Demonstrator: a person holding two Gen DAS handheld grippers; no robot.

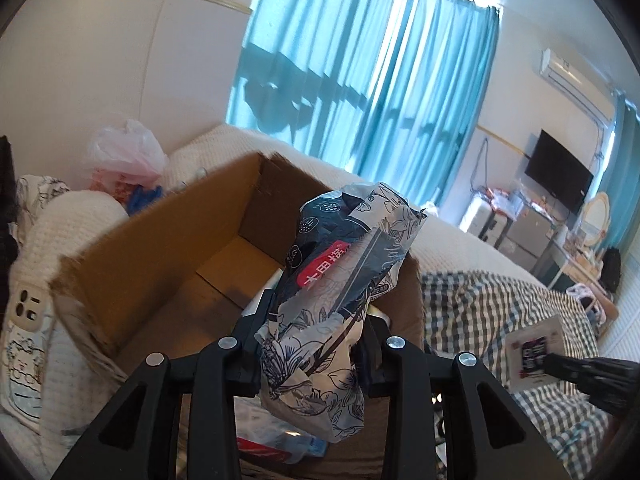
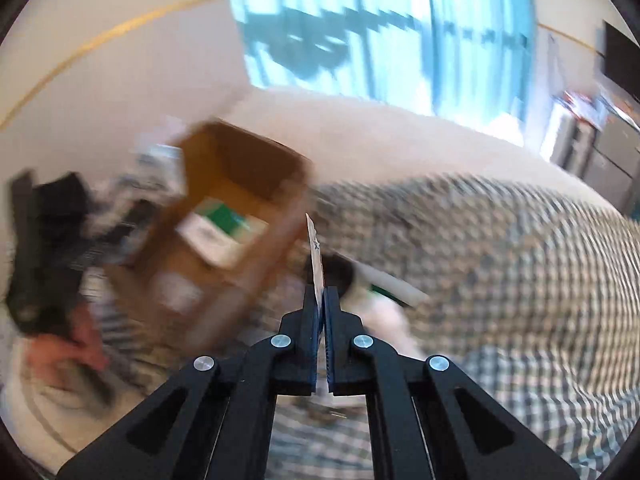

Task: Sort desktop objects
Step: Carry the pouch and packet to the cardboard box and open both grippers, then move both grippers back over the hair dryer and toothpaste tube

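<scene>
Landmark: the cardboard box (image 1: 168, 264), sitting on the bed (image 1: 492, 312) w/ its top open.

The left gripper (image 1: 316, 320) is gripping a crumpled floral-print packet (image 1: 340, 280), dark blue and white w/ a red label. The jaws are standing part-way apart, pressing the packet's lower half from both sides. The packet's long axis is running along the fingers, up and away from the camera, leaning a bit right. Its top end is hanging over the box's near right corner, above the rim; its lower end is sticking out below the jaws toward the camera. So the box cavity is lying just ahead and left of the packet. Judgement: the coming move is prob. a short push forward-left, then a release so the packet drops in.

The right gripper (image 2: 320, 300) is clamped shut on a thin flat card (image 2: 316, 252), edge-on in the right wrist view, standing upright between the fingers. This view is badly motion-blurred. The box is lying ahead and left of these jaws, clearly further off than from the left gripper. Inside the box something green and white (image 2: 220, 224) is lying on the bottom; can't tell what it is.

Left hand is nearer the box, so its packet looks the more ready to go in. Beyond the box: a pink plastic bag (image 1: 124, 152), and blue curtains (image 1: 360, 80) behind.
</scene>
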